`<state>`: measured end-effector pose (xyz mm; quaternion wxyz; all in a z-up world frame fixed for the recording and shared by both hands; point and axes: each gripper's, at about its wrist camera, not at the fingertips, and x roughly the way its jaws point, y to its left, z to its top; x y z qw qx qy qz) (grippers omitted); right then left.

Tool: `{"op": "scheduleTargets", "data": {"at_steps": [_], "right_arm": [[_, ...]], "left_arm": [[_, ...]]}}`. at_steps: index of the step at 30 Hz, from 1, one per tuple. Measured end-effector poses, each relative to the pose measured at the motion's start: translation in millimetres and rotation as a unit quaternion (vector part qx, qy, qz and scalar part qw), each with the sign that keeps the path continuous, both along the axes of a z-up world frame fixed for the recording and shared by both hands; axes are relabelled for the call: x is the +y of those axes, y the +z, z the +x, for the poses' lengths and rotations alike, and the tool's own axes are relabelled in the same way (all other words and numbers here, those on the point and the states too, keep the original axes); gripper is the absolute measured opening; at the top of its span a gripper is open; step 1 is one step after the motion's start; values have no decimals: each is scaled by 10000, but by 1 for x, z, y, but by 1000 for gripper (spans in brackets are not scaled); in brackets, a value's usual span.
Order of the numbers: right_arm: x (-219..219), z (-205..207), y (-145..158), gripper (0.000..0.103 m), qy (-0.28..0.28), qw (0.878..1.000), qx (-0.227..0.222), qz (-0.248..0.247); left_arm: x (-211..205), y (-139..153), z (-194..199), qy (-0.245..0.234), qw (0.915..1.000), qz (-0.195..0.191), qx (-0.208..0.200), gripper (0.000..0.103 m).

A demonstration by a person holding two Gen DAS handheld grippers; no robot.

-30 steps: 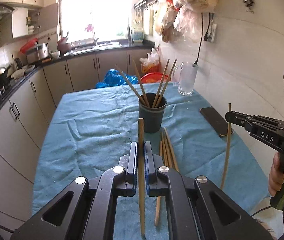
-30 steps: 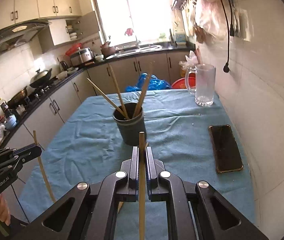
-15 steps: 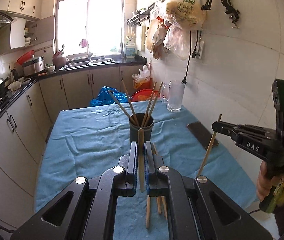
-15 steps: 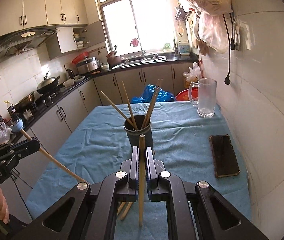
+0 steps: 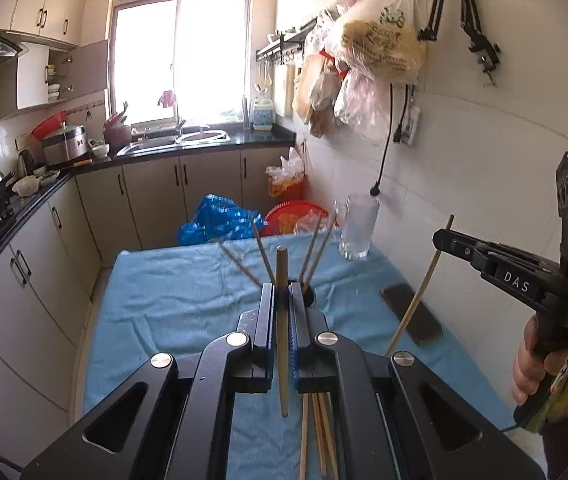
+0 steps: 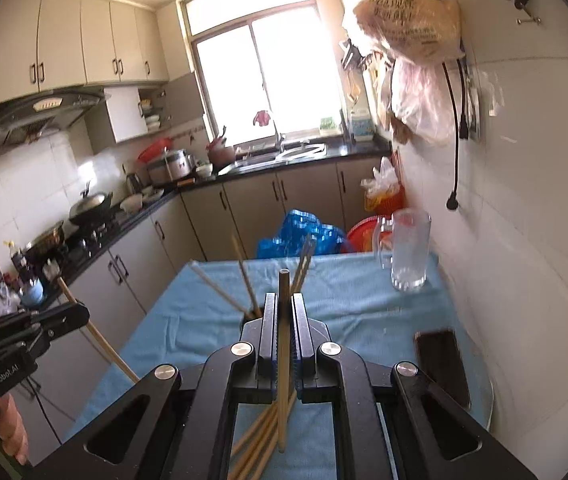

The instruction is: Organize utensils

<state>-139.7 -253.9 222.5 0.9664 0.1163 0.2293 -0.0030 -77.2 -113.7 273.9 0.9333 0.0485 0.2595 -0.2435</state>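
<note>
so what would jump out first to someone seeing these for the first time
Each claw pinches a single wooden chopstick upright: the left claw in the foreground of its own view, the right claw likewise. Beyond them a dark cup bristling with chopsticks stands mid-way along the blue tablecloth, with more loose chopsticks lying under the claws.

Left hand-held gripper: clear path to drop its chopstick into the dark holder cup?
Probably yes. The left hand-held gripper grips its chopstick just behind the holder cup; nothing lies between, though leaning chopsticks crowd the mouth.
</note>
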Motion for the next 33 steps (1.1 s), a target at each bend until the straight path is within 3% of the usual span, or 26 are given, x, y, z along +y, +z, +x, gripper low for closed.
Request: {"op": "scheduleTargets", "data": {"at_steps": [8,15,25,33], "right_arm": [[-3,49,35,6,-140,9989,-417,135],[-13,94,42,6,-333,9973,-585,295],[-26,144,-9,6,-426,9978,10,501],[-39,166,-53,7,-425,9945,514,804]], "left_arm": [[-27,33,62,154,9992,-357,-103,6],[-50,36,111,283,9987,-415,-119,6],[-71,-10,161,261,9981,-271,478,6],[-66,-31,171,314,9969,-209,692,6]]}}
